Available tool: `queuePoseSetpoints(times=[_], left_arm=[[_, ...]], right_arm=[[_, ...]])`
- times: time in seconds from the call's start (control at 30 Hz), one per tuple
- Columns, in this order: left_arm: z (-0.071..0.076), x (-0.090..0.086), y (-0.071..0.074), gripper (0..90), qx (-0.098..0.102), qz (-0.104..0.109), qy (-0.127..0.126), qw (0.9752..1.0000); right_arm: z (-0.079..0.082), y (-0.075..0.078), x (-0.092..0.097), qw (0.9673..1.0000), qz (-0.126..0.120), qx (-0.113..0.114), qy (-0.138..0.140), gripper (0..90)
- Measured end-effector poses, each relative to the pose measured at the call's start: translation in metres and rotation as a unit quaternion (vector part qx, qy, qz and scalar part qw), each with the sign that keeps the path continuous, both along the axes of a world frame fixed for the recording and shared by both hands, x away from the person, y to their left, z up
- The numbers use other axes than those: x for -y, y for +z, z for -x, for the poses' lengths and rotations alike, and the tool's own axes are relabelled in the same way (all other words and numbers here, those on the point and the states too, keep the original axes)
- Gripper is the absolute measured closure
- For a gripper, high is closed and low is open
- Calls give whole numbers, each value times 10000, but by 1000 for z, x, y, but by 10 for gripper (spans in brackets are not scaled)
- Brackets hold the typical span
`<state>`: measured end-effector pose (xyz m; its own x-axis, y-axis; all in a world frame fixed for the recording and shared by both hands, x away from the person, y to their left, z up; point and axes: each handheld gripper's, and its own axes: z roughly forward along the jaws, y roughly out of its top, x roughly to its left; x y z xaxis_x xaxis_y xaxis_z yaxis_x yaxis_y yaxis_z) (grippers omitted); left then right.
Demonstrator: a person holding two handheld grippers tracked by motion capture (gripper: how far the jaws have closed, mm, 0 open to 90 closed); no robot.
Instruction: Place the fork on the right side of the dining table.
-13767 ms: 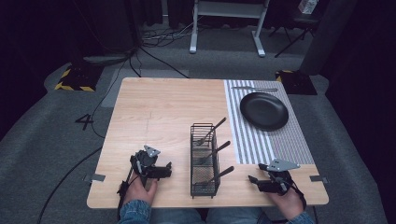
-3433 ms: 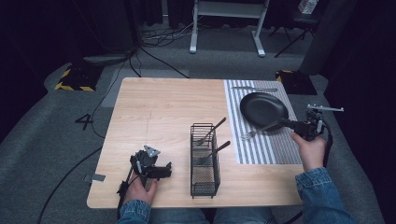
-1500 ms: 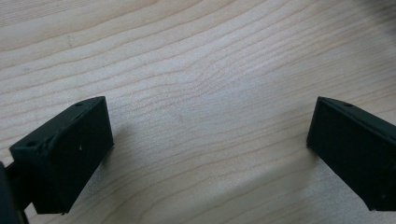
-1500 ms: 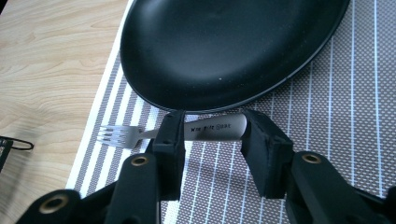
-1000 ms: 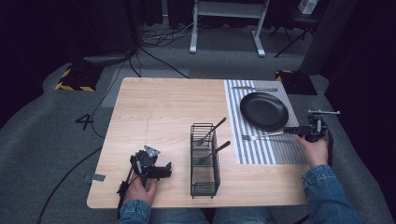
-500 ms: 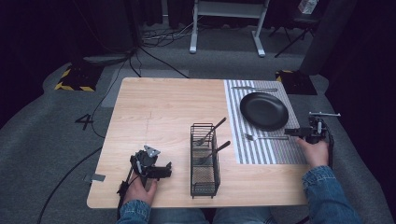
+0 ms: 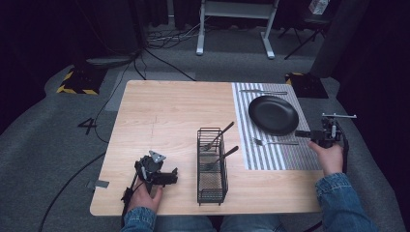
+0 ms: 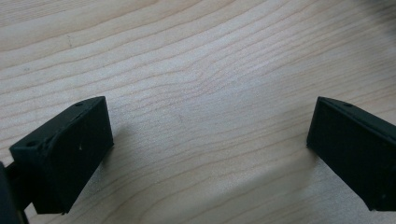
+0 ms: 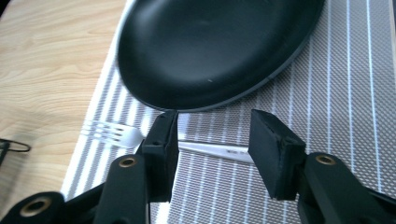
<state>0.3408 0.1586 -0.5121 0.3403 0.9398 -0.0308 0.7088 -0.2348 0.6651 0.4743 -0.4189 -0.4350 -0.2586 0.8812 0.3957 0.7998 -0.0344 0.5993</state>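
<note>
Silver fork [image 7: 274,142] lies flat on the striped placemat [image 7: 270,157] beside the black plate [image 7: 273,114], tines toward the wire caddy [image 7: 212,166], handle toward the right gripper [image 7: 303,134]; wooden table [image 7: 159,116], grey carpet. Left gripper [image 8: 208,154] gapes over bare wood. Right gripper view: jaws just opening, pads clear of the fork's handle [image 9: 210,150].

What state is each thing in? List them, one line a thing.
Silver metal fork: lying flat on the mat beside the plate, released.
Round black plate: empty, on the mat.
Striped grey placemat: flat on the table.
Black wire caddy: upright, two utensils inside.
Right claw: open, jaws just been opening, straddling the fork handle.
Left claw: open, empty.
</note>
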Motion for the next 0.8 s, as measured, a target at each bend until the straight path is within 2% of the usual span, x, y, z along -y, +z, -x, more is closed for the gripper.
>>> queuePoseSetpoints(times=[0.43,0.6,0.77,0.8], left_arm=[[0,0,0,4,0,1,0,10000],[0,0,0,4,0,1,2,10000],[0,0,0,4,0,1,1,10000],[0,0,0,4,-13,12,-4,10000]], right_arm=[[21,35,-19,9978,106,494,435,453],[34,50,-32,9945,145,745,723,424],[44,60,-42,9914,216,874,952,415],[51,64,-47,9893,246,959,1068,410]])
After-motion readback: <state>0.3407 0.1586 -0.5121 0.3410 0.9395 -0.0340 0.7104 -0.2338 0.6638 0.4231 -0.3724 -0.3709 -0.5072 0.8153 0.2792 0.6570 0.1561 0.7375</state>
